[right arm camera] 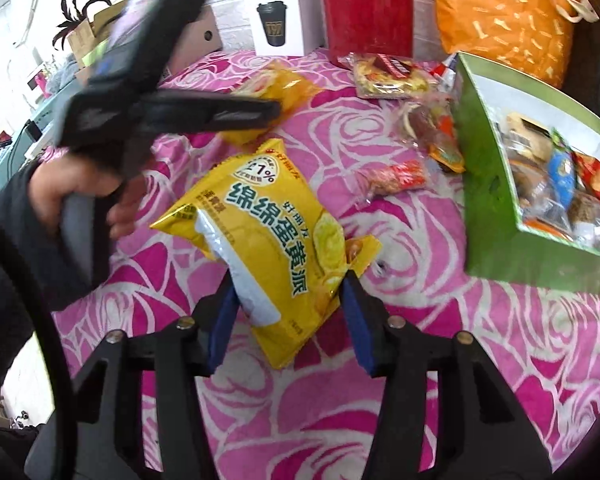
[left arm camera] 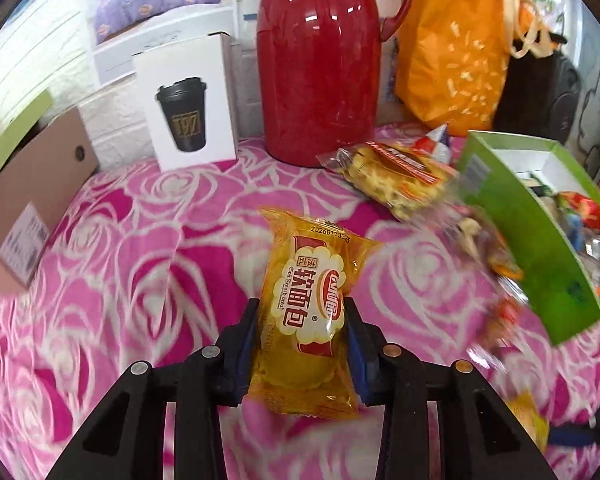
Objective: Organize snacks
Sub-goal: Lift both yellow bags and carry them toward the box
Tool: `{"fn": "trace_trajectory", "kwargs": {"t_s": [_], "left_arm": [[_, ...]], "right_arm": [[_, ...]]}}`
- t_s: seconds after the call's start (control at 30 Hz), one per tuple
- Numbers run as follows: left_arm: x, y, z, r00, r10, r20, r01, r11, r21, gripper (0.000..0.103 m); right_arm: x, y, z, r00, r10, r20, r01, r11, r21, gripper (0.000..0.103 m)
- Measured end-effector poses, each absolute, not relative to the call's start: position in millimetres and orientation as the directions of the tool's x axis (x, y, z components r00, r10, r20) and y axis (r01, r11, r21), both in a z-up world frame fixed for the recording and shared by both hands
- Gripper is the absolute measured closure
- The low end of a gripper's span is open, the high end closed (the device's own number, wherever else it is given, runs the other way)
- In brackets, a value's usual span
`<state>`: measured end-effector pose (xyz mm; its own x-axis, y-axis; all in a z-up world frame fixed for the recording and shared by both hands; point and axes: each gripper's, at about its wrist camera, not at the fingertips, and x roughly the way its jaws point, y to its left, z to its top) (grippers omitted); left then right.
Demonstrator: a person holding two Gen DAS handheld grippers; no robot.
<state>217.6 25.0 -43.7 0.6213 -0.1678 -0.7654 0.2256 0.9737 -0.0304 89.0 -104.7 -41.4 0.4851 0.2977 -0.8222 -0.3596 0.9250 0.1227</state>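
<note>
Both tools are gripping snacks for the green box point(right arm camera: 496, 200) lying ahead to their right: the left tool point(left arm camera: 300, 344) is clamping the soft bread packet point(left arm camera: 312, 300), while the right tool point(right arm camera: 288, 312) is pinching the yellow pie bag point(right arm camera: 268, 240) above the bench point(right arm camera: 420, 360).

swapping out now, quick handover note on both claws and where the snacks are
Left claw: shut on the soft bread pack.
Right claw: shut on the yellow egg-yolk pie pack.
Green box, to the right on the pink cloth, already holds several snacks.
Left: box both held packs, then the loose ones beside the box, the red-label pack and the red-wrapped bar.
</note>
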Motion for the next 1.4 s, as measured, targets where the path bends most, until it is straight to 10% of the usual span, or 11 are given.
{"fn": "trace_trajectory", "kwargs": {"t_s": [0.47, 0.9, 1.23, 1.4], "left_arm": [[121, 79, -42, 0.628, -0.159, -0.761, 0.099, 0.987, -0.125, 0.062], [116, 80, -32, 0.683, -0.122, -0.720, 0.078, 0.992, -0.094, 0.020], [133, 74, -38, 0.660, -0.148, -0.737, 0.135, 0.988, -0.078, 0.021], [141, 67, -52, 0.620, -0.156, -0.769, 0.158, 0.985, -0.072, 0.054]], "right_arm": [[54, -83, -43, 0.433, 0.342, -0.834, -0.430, 0.891, 0.143, 0.039], [52, -71, -32, 0.533, 0.307, -0.788, -0.502, 0.865, -0.004, 0.023], [75, -58, -48, 0.517, 0.302, -0.801, -0.504, 0.864, 0.000, 0.031], [71, -64, -43, 0.515, 0.310, -0.799, -0.484, 0.875, 0.027, 0.053]]}}
